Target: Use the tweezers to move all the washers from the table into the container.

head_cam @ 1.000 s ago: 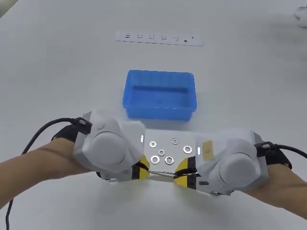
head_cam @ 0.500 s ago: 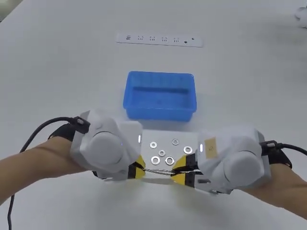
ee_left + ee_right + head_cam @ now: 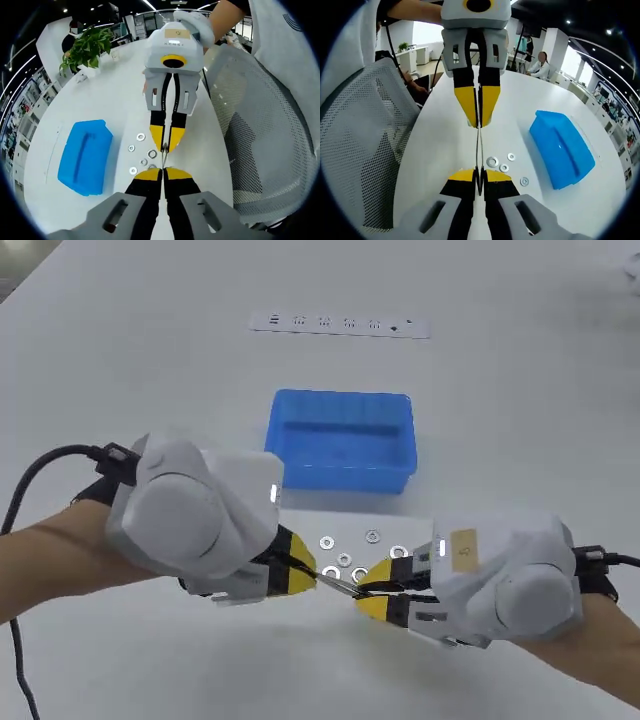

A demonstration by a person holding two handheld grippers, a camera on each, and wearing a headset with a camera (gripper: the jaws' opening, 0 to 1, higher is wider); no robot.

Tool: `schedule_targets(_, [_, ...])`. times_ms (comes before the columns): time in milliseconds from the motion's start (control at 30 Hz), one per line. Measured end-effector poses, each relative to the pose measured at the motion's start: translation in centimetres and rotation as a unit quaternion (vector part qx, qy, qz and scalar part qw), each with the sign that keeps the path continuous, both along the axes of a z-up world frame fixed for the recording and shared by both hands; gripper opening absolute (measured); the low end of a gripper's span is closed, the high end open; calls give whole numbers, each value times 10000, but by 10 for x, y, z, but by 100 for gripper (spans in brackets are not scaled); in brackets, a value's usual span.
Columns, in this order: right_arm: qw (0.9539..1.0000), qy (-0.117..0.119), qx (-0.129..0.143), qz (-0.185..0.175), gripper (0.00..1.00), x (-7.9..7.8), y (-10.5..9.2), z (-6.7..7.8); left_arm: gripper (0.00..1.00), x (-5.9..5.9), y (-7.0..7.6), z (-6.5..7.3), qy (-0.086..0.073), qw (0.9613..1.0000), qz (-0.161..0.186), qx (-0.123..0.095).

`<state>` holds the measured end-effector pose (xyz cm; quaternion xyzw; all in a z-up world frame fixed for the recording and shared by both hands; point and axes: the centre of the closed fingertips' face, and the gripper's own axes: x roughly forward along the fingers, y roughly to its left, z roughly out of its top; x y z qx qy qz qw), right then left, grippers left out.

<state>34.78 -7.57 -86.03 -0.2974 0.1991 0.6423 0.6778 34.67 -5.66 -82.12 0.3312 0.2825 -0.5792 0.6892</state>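
From the head view, the left tool and right tool meet tip to tip above a white desk. Each is pressed together on one end of thin tweezers. Loose washers lie just beyond at twelve o'clock. The blue container sits farther away at twelve o'clock.

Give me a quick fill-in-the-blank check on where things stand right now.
The left gripper and the right gripper are both shut on the ___. The washers lie on the ___. The container is ___ in colour.
Missing words: tweezers; table; blue.
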Motion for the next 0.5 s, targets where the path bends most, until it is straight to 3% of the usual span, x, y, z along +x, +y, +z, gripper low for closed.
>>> schedule_targets(333, [9996, 63, 278, -82, 6, -1, -1, 4, 6, -2, -13, 13, -41, 9996, 83, -258])
schedule_targets(433, [9991, 118, 379, -116, 6, 0, -3, 6, 5, -2, -25, 21, -40, 9984, 108, -551])
schedule_targets(500, [9990, 122, 414, -146, 6, -1, -5, 6, 5, 0, -29, 22, -57, 9983, 113, -573])
